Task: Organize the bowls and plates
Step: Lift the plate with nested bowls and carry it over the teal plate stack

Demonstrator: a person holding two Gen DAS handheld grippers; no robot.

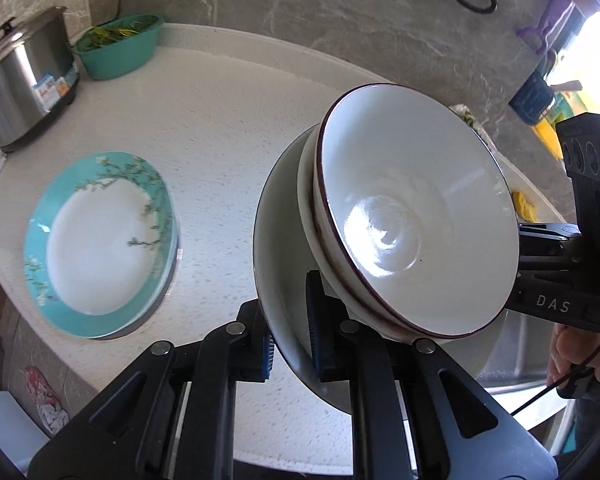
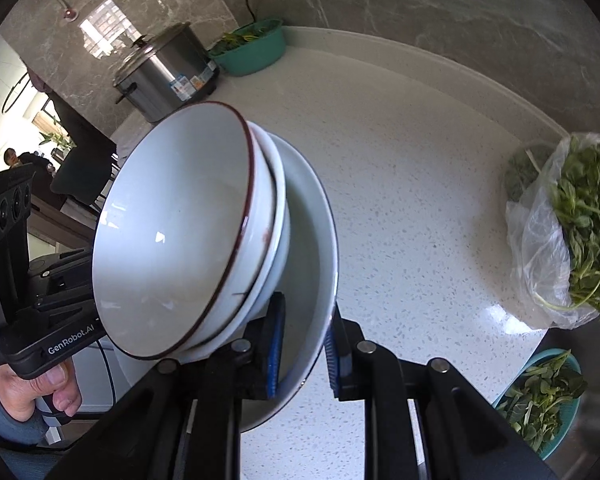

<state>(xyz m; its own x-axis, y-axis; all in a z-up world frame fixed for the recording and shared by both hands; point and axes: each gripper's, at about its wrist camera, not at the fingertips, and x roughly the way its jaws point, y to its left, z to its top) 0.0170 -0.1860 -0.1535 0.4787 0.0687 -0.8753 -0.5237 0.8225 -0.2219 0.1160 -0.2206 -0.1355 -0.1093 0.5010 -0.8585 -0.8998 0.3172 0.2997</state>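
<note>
Both grippers are carrying one stack: two red-rimmed bowls [image 1: 416, 216] nested in a wide white dish [image 1: 284, 264], all tilted and clear of the table [image 1: 220, 120]. Left gripper [image 1: 290, 340] is pinched on the dish's rim on one side, right gripper [image 2: 304, 344] pinched on the rim opposite; blue pads sit inside and outside the rim wall on each.

Progress, judging by layout: bowls are already nested, so sorting looks mostly done. Left to do: set this stack down, prob. near the teal floral plate [image 1: 100, 244], which lies flat and well apart on the table's left. Can't tell if it's one plate or two; an edge shows under it.

Table is white speckled stone w/ a grey marble wall behind. At the back: steel cooker [image 1: 28, 80], teal basin of greens [image 1: 118, 50]. Right side: greens in a plastic bag [image 2: 568, 232].
</note>
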